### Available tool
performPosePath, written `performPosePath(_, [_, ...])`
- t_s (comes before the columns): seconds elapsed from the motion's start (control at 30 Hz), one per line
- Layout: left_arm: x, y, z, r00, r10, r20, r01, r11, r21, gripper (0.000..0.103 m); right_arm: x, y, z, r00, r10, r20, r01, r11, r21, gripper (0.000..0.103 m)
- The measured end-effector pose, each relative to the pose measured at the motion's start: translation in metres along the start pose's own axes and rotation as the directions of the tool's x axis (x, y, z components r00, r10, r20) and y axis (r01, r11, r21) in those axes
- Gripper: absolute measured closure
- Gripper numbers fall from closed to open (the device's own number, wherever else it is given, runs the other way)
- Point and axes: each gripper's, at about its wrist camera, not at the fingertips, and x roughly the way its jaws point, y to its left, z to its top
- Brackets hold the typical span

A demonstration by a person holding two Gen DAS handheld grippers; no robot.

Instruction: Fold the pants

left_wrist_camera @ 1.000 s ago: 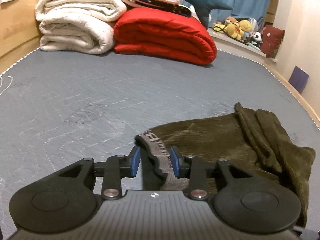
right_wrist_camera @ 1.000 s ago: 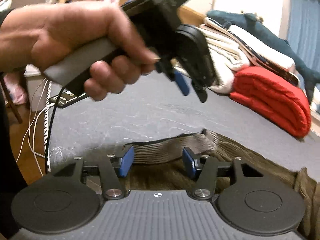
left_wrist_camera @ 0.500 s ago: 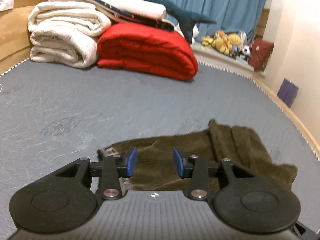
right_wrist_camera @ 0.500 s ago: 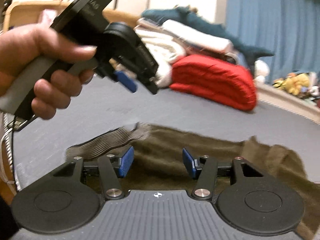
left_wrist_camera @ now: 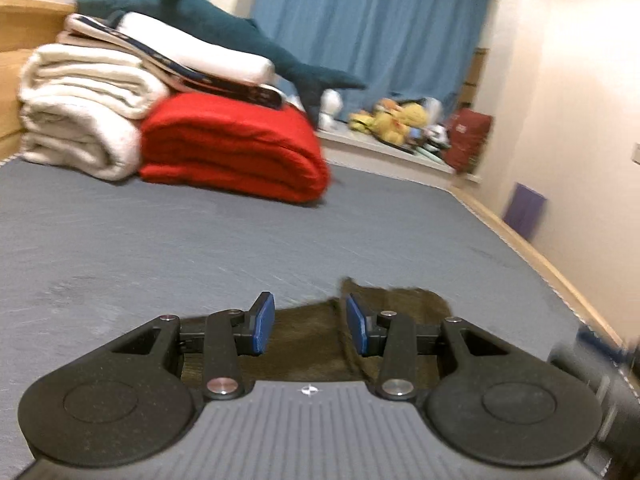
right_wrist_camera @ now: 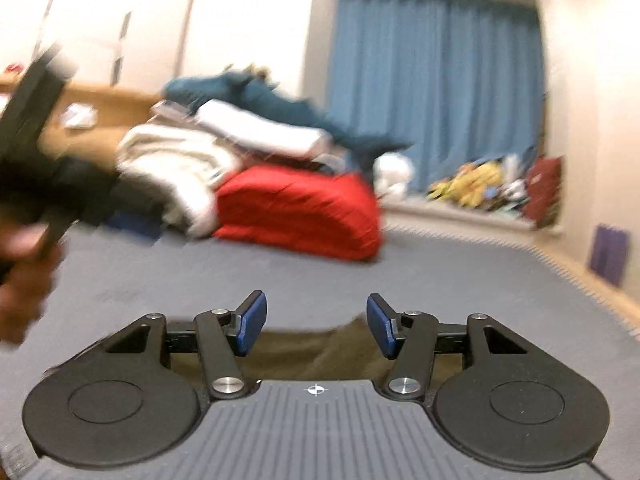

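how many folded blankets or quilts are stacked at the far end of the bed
2 clearly: a white quilt on the left and a red blanket beside it on the right. Flatter bedding and a plush shark lie on top; more may be hidden behind.

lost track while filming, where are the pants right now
The olive pants lie on the grey mattress, low in both wrist views just beyond the open fingertips, well short of the red blanket.

Two low wrist views across the grey mattress (left_wrist_camera: 200, 240), both facing the blue curtain (right_wrist_camera: 432, 88).
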Motion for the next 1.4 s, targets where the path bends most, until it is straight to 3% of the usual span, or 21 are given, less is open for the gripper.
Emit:
performPosePath(0.03, [0.002,-0.006,-0.002,0.999,-0.021,-0.031,0.022,1.0,0.006,0.059,-0.007,-0.03,0.018,0.999,-0.049,0.006,0.049,0.999,0.018,0.044])
performPosePath(0.1, [0.008,-0.017,-0.005,0.994,-0.045,-0.099,0.049,0.998,0.034,0.067,-0.01,-0.047,0.027,0.996,-0.084,0.007,0.084,0.996,0.037,0.045])
performPosePath(0.13, [0.011,-0.022,-0.008,0.992,-0.054,-0.118,0.06,0.997,0.046,0.08,-0.011,-0.063,0.036,0.993,-0.114,0.007,0.114,0.992,0.058,0.045])
performPosePath(0.17, [0.013,-0.027,-0.011,0.989,-0.066,-0.131,0.074,0.996,0.058,0.089,-0.009,-0.091,0.046,0.989,-0.15,-0.001,0.15,0.984,0.1,0.049])
performPosePath(0.23, [0.019,-0.04,-0.02,0.986,-0.103,-0.13,0.117,0.988,0.103,0.094,-0.007,-0.103,0.048,0.987,-0.158,-0.006,0.158,0.98,0.119,0.06])
performPosePath(0.33, [0.03,-0.05,-0.044,0.985,-0.146,-0.096,0.16,0.973,0.165,0.095,0.011,-0.131,0.043,0.984,-0.176,-0.037,0.18,0.97,0.164,0.077])
performPosePath(0.37, [0.04,-0.051,-0.055,0.982,-0.145,-0.119,0.164,0.972,0.168,0.095,0.02,-0.135,0.036,0.985,-0.166,-0.047,0.171,0.97,0.174,0.081])
performPosePath(0.43, [0.064,-0.053,-0.077,0.965,-0.099,-0.242,0.134,0.982,0.135,0.095,0.038,-0.137,0.009,0.988,-0.133,-0.077,0.146,0.97,0.194,0.083])
performPosePath(0.47, [0.072,-0.052,-0.081,0.957,-0.116,-0.267,0.151,0.982,0.116,0.093,0.053,-0.136,-0.009,0.986,-0.113,-0.124,0.136,0.972,0.191,0.084])
performPosePath(0.53, [0.083,-0.057,-0.088,0.958,-0.093,-0.271,0.144,0.974,0.174,0.093,0.079,-0.127,-0.035,0.963,-0.069,-0.259,0.127,0.968,0.215,0.084])
performPosePath(0.6, [0.09,-0.06,-0.094,0.968,-0.046,-0.246,0.108,0.963,0.246,0.093,0.102,-0.118,-0.057,0.938,0.074,-0.34,0.028,0.957,0.288,0.084])
performPosePath(0.63, [0.094,-0.058,-0.094,0.969,-0.035,-0.244,0.098,0.964,0.249,0.093,0.124,-0.105,-0.071,0.915,0.099,-0.392,0.001,0.969,0.248,0.083])
performPosePath(0.7, [0.105,-0.05,-0.091,0.963,-0.023,-0.267,0.08,0.976,0.205,0.092,0.133,-0.097,-0.075,0.909,0.091,-0.407,0.002,0.975,0.221,0.078])
performPosePath(0.83, [0.116,-0.042,-0.086,0.952,-0.015,-0.307,0.056,0.991,0.125,0.083,0.161,-0.076,-0.087,0.877,0.153,-0.455,-0.066,0.977,0.201,0.048])
performPosePath(0.97, [0.11,-0.043,-0.08,0.954,-0.004,-0.301,0.048,0.989,0.141,0.074,0.177,-0.051,-0.096,0.855,0.156,-0.495,-0.105,0.986,0.129,0.048])
performPosePath(1.07, [0.106,-0.042,-0.082,0.953,-0.004,-0.304,0.048,0.989,0.139,0.073,0.179,-0.045,-0.099,0.846,0.103,-0.524,-0.086,0.995,0.057,0.051])
performPosePath(1.13, [0.104,-0.04,-0.083,0.953,-0.002,-0.303,0.046,0.989,0.14,0.073,0.176,-0.046,-0.102,0.842,0.049,-0.537,-0.056,0.998,0.004,0.057])
performPosePath(1.23, [0.098,-0.037,-0.085,0.954,-0.001,-0.301,0.042,0.991,0.13,0.073,0.167,-0.064,-0.098,0.851,0.031,-0.524,-0.016,0.999,0.034,0.098])
performPosePath(1.3, [0.095,-0.037,-0.085,0.954,-0.01,-0.299,0.048,0.992,0.12,0.073,0.15,-0.083,-0.09,0.874,0.032,-0.485,0.004,0.997,0.075,0.098])
performPosePath(1.37, [0.09,-0.038,-0.085,0.955,-0.019,-0.296,0.056,0.992,0.118,0.073,0.121,-0.116,-0.078,0.898,-0.039,-0.439,0.077,0.995,0.07,0.098])
performPosePath(1.4, [0.087,-0.039,-0.085,0.955,-0.024,-0.294,0.061,0.991,0.118,0.073,0.121,-0.116,-0.078,0.898,-0.039,-0.439,0.077,0.995,0.07,0.099])
